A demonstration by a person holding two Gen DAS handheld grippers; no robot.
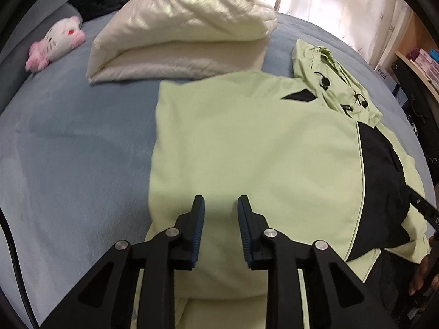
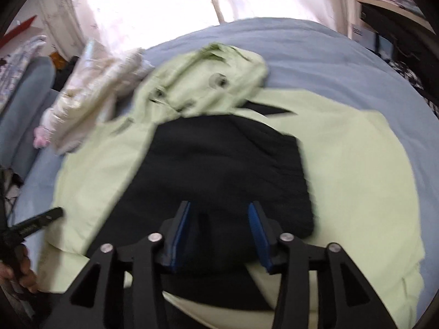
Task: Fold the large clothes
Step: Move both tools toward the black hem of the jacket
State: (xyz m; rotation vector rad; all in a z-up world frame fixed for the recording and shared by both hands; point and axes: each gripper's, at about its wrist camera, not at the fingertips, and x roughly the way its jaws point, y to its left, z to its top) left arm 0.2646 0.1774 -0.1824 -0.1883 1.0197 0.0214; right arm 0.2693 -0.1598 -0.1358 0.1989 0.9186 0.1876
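Pale-green fabric w/ black panels: the jacket (image 1: 247,142) is lying spread on the blue bedspread (image 1: 68,150), one side already folded in so the L edge is running straight.

Left wrist view: left gripper (image 1: 221,205) is hanging over the lower part of the jacket, jaws parted, blue pads facing each other w/ nothing pinched between them; only flat cloth is showing in the gap. Whether the tips are touching the cloth, cannot tell. Hood (image 1: 329,82) is lying at the far R, drawcord toggles showing. Black panel is sitting along the jacket's R side. A cream duvet (image 1: 178,27), folded, is resting beyond the jacket, near its top edge. Pink-and-white plush toy (image 1: 59,45) is lying far L on the bed, well apart from the jacket. At the R edge a hand (image 1: 424,277) is gripping a black tool handle. Curtains (image 1: 343,2) are hanging behind the bed.

Right wrist view (blurred): right gripper (image 2: 221,213) is hovering over the jacket's (image 2: 356,178) black panel, jaws standing wide, released, nothing clamped; contact w/ cloth cannot be told. Hood (image 2: 214,79) is lying at the far end, toward the curtains (image 2: 151,5). Duvet (image 2: 90,87) is sitting upper L, beside the hood. Bedspread (image 2: 329,54) is showing around the garment. At L edge the other gripper's tip and a hand (image 2: 19,271) are showing at the jacket's border.
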